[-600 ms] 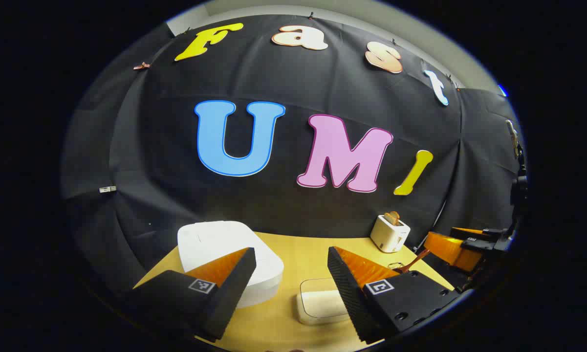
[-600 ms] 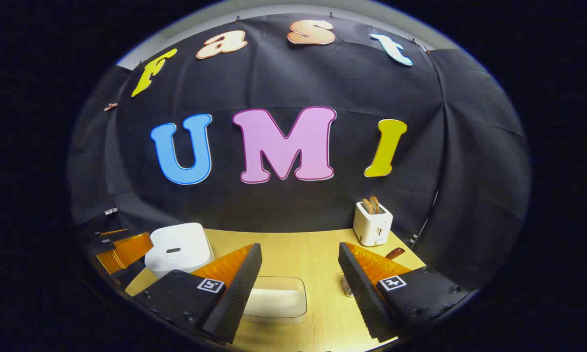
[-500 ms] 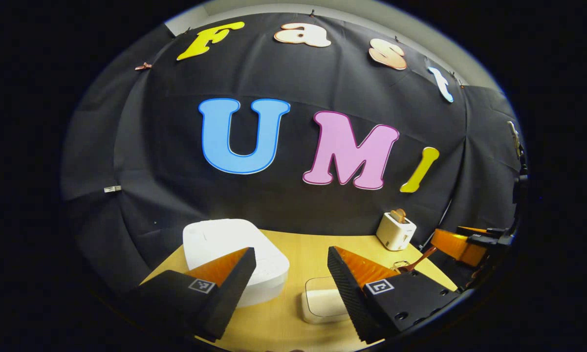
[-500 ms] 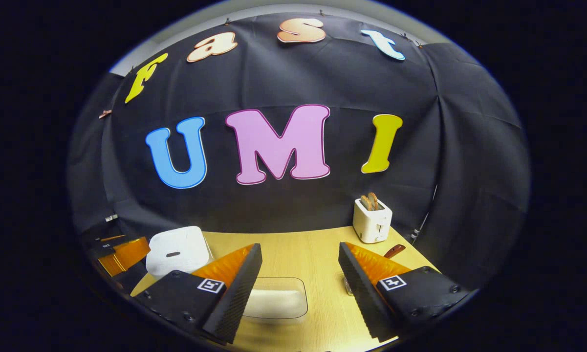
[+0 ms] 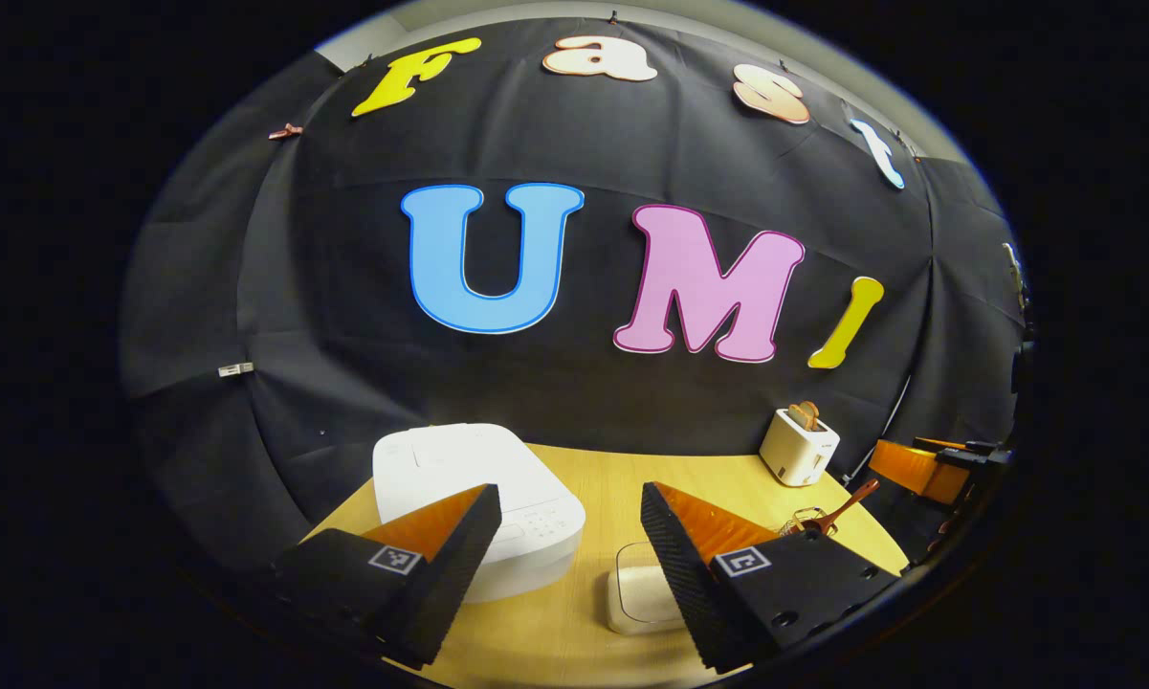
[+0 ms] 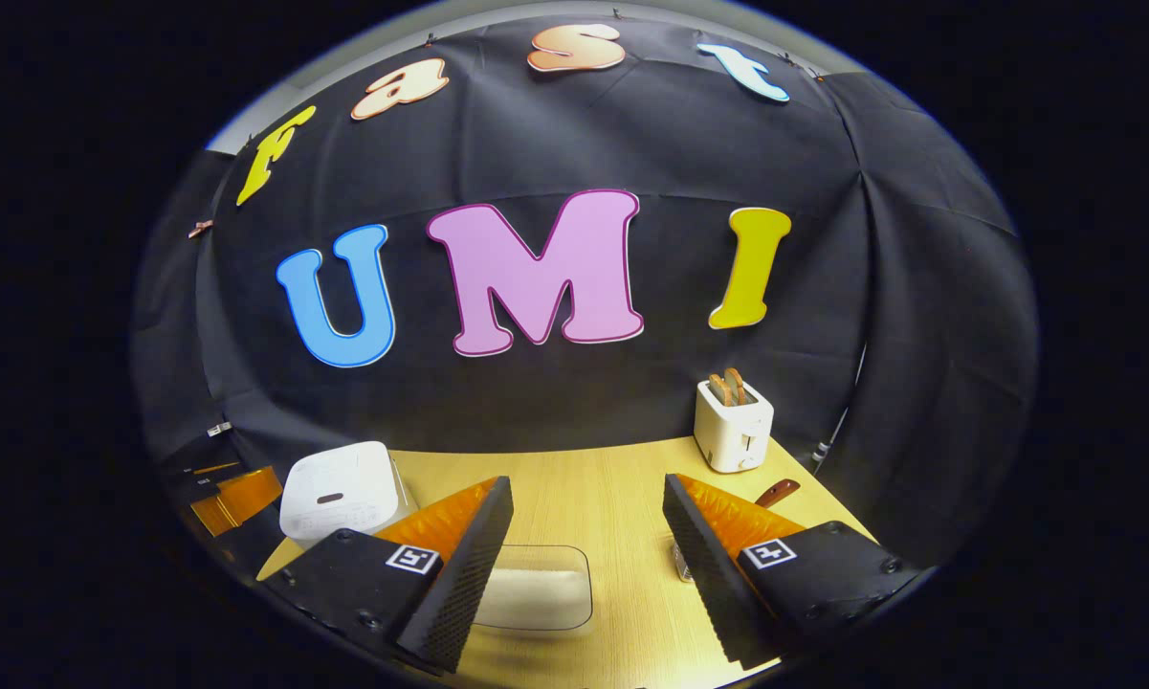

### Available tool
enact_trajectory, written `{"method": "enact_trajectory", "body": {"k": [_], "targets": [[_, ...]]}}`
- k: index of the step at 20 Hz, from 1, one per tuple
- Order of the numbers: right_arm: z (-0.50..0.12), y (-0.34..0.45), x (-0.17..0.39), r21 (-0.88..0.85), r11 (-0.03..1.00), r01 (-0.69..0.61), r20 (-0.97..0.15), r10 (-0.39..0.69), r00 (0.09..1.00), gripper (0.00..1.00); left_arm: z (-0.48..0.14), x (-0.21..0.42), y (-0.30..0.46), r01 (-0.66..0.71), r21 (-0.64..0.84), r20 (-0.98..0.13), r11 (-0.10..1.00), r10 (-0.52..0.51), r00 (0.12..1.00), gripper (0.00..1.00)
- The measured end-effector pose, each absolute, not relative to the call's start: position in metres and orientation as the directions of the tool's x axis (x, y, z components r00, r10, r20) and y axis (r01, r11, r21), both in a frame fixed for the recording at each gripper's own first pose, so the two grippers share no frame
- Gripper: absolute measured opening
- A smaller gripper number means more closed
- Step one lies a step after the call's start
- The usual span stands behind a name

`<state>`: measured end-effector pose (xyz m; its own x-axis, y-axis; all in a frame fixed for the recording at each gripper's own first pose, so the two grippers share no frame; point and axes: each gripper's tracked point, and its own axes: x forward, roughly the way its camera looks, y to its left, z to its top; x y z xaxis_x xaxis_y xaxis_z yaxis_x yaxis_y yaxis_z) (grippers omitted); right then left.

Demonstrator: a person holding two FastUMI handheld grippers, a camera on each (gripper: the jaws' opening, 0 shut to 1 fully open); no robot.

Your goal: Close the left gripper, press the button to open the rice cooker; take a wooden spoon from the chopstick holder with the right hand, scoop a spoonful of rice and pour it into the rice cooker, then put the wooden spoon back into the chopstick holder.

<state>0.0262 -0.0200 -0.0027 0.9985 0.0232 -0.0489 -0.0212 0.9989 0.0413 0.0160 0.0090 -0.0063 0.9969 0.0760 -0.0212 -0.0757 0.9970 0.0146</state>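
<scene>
Sitting lid-down, white rice cooker (image 5: 478,493); left tongs (image 5: 566,550) and right tongs (image 6: 584,545) gape, empty.

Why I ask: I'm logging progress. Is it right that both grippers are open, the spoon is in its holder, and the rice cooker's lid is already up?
Not quite: the rice cooker lid is down, as the left gripper view shows. Both grippers, left and right, are open, and the spoon is in its holder.

Wooden table (image 6: 612,478) bearing white rice cooker (image 5: 478,478), clear rice container (image 6: 536,598), toaster (image 6: 733,426), chopstick holder (image 5: 804,522).
</scene>
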Motion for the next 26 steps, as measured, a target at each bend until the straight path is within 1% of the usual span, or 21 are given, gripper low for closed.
{"method": "enact_trajectory", "body": {"k": [3,8,10,12,15,16,17,18,19,20,21,22,23,24,25,26], "targets": [[-0.007,-0.025,0.027,0.047,0.999,-0.021,-0.068,0.024,0.997,0.99,-0.007,0.018,0.011,-0.082,0.015,-0.023,0.997,0.082,0.996,0.95],[-0.005,-0.031,0.030,0.047,0.999,-0.013,-0.067,0.016,0.998,0.99,-0.004,0.025,0.016,-0.085,0.016,-0.018,0.996,0.085,0.996,0.95],[-0.005,-0.033,0.031,0.047,0.999,-0.010,-0.070,0.013,0.997,0.99,-0.003,0.028,0.016,-0.078,0.015,-0.018,0.997,0.078,0.997,0.93],[-0.006,-0.034,0.032,0.049,0.999,-0.009,-0.072,0.012,0.997,0.99,-0.002,0.032,0.012,-0.054,0.018,-0.018,0.998,0.055,0.998,0.89],[-0.006,-0.038,0.034,0.052,0.999,-0.002,-0.072,0.006,0.997,0.99,0.001,0.037,0.011,-0.038,0.034,-0.016,0.999,0.039,0.999,0.74],[-0.006,-0.039,0.035,0.052,0.999,0.001,-0.072,0.002,0.997,0.98,0.002,0.039,0.009,-0.034,0.041,-0.014,0.999,0.034,0.999,0.73],[-0.007,-0.041,0.036,0.053,0.999,0.005,-0.073,-0.001,0.997,0.99,0.003,0.040,0.010,-0.032,0.049,-0.014,0.998,0.033,0.999,0.69],[-0.009,-0.041,0.037,0.057,0.998,0.007,-0.074,-0.002,0.997,0.99,0.003,0.043,0.011,-0.032,0.056,-0.016,0.998,0.033,0.999,0.67],[-0.010,-0.042,0.037,0.059,0.998,0.008,-0.077,-0.003,0.997,0.99,0.005,0.045,0.013,-0.040,0.059,-0.016,0.997,0.041,0.999,0.57],[-0.010,-0.043,0.037,0.060,0.998,0.009,-0.078,-0.005,0.997,0.99,0.004,0.049,0.015,-0.044,0.056,-0.022,0.997,0.045,0.999,0.50],[-0.012,-0.043,0.037,0.059,0.998,0.012,-0.078,-0.007,0.997,0.99,0.004,0.051,0.016,-0.045,0.049,-0.033,0.998,0.047,0.998,0.34],[-0.012,-0.045,0.038,0.058,0.998,0.015,-0.079,-0.010,0.997,0.99,0.002,0.054,0.020,-0.057,0.046,-0.041,0.997,0.059,0.997,0.26],[-0.012,-0.045,0.038,0.057,0.998,0.018,-0.079,-0.013,0.997,0.99,0.003,0.055,0.024,-0.068,0.050,-0.043,0.996,0.070,0.997,0.11],[-0.012,-0.045,0.038,0.057,0.998,0.021,-0.079,-0.016,0.997,0.99,0.003,0.059,0.031,-0.089,0.053,-0.042,0.995,0.091,0.995,0.15],[-0.014,-0.046,0.039,0.057,0.998,0.026,-0.083,-0.021,0.996,0.98,0.005,0.061,0.037,-0.099,0.050,-0.042,0.994,0.101,0.994,0.07],[-0.015,-0.048,0.040,0.058,0.998,0.030,-0.088,-0.024,0.996,0.98,0.004,0.065,0.036,-0.091,0.046,-0.040,0.995,0.093,0.995,0.04]]}}
